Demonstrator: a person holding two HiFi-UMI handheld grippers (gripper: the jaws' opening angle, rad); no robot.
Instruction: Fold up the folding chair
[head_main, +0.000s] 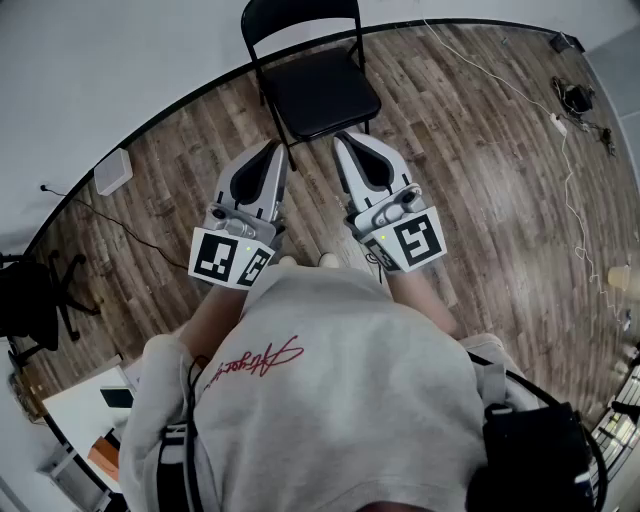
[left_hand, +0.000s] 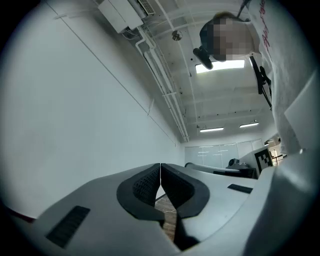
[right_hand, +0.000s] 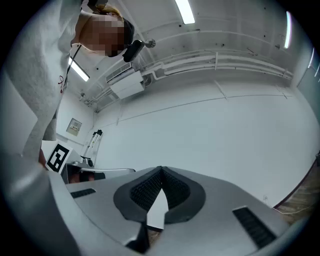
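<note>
A black folding chair (head_main: 318, 88) stands unfolded on the wood floor, its back toward the white wall, in the head view. My left gripper (head_main: 276, 150) and right gripper (head_main: 343, 143) are held side by side just short of the seat's front edge, not touching it. Both are shut with nothing between the pads. In the left gripper view the left gripper (left_hand: 160, 166) tilts up at a white wall and ceiling. The right gripper (right_hand: 160, 170) also faces a bare wall in its own view. The chair is hidden in both gripper views.
A white box (head_main: 113, 171) sits on the floor by the curved wall at left. A black office chair (head_main: 35, 296) stands at the far left. Cables and a power strip (head_main: 560, 122) trail along the floor at right. A white desk (head_main: 85, 408) is at lower left.
</note>
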